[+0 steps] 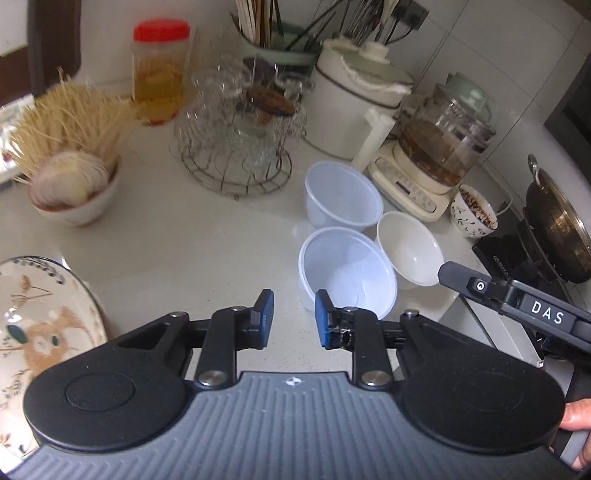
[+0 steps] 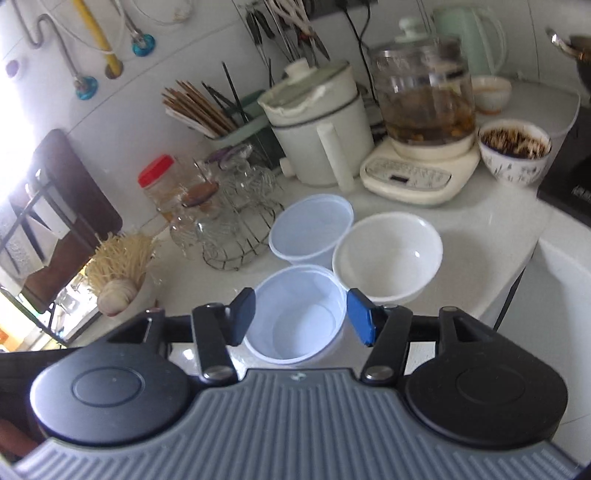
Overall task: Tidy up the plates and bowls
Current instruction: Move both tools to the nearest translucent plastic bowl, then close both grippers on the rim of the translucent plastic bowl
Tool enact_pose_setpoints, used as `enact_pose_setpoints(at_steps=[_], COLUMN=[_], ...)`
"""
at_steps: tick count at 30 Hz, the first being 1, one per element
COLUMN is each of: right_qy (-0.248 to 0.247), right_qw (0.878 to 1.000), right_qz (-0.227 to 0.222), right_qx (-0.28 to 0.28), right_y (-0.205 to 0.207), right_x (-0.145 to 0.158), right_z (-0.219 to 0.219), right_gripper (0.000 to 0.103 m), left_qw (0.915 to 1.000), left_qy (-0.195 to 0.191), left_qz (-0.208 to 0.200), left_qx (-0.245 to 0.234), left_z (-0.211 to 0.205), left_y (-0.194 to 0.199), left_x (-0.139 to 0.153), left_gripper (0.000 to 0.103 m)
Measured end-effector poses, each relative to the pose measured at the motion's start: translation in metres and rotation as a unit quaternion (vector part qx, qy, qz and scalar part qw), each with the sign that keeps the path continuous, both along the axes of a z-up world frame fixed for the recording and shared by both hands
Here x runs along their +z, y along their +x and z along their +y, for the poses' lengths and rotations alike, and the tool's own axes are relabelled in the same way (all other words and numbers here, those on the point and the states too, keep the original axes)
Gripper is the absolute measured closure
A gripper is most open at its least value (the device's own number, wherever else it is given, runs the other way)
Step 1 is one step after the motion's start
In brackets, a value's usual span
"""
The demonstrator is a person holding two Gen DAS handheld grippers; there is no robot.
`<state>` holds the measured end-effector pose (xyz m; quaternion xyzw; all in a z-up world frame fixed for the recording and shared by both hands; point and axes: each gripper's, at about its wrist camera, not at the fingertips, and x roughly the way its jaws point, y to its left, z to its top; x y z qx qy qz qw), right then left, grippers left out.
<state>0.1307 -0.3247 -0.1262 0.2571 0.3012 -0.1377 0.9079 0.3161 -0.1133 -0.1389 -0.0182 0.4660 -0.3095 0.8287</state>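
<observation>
Near plastic bowl (image 2: 295,314) judged light, thin, flexible; rim grip advised. Right gripper (image 2: 301,317) half open, left gripper (image 1: 293,319) narrowly open; nothing held.

A pale, speckled stone countertop (image 2: 491,236) runs to a wall of large glossy white tiles (image 1: 491,48). On the far wall sits a dark power socket (image 1: 413,14) with cables plugged in. Bright daylight floods in from the left (washing out that edge), behind a dark brown wooden board (image 2: 77,199) leaning upright.
</observation>
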Motion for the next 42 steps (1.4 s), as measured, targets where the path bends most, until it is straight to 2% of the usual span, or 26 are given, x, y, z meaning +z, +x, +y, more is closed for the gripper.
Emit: enact_pose_setpoints(at_steps=[9, 14, 17, 20, 23, 25, 27, 33, 42], right_qy=[0.072, 0.09, 0.097, 0.108, 0.109, 0.11, 0.116, 0.124, 0.109], right_qw=[0.996, 0.993, 0.992, 0.99, 0.99, 0.99, 0.989, 0.988, 0.991], right_qz=[0.061, 0.074, 0.084, 0.088, 0.093, 0.093, 0.091, 0.086, 0.07], right_qx=[-0.005, 0.004, 0.006, 0.004, 0.01, 0.01, 0.012, 0.022, 0.043], right_y=[0.029, 0.036, 0.041, 0.045, 0.051, 0.052, 0.053, 0.054, 0.061], right_x=[-0.042, -0.058, -0.067, -0.071, -0.073, -0.075, -0.077, -0.079, -0.066], right_z=[-0.026, -0.032, -0.035, -0.039, -0.041, -0.042, -0.044, -0.042, -0.028], right_gripper=[0.046, 0.051, 0.059, 0.067, 0.083, 0.085, 0.089, 0.09, 0.092], left_qw=[0.9974, 0.9965, 0.9963, 0.9952, 0.9943, 0.9946, 0.9944, 0.9949, 0.9953], left_qy=[-0.008, -0.007, 0.001, -0.007, -0.005, -0.002, 0.005, 0.01, 0.004], left_qz=[0.071, 0.082, 0.086, 0.097, 0.105, 0.1, 0.101, 0.098, 0.092], left_qx=[-0.003, -0.007, -0.006, 0.009, 0.021, 0.025, 0.03, 0.022, 0.029], left_z=[-0.027, -0.046, -0.057, -0.059, -0.061, -0.061, -0.059, -0.06, -0.041], left_y=[0.037, 0.051, 0.055, 0.06, 0.063, 0.064, 0.066, 0.067, 0.069], left_x=[-0.035, -0.05, -0.059, -0.067, -0.074, -0.076, -0.078, -0.075, -0.06], left_gripper=[0.064, 0.062, 0.062, 0.062, 0.063, 0.065, 0.073, 0.091, 0.091])
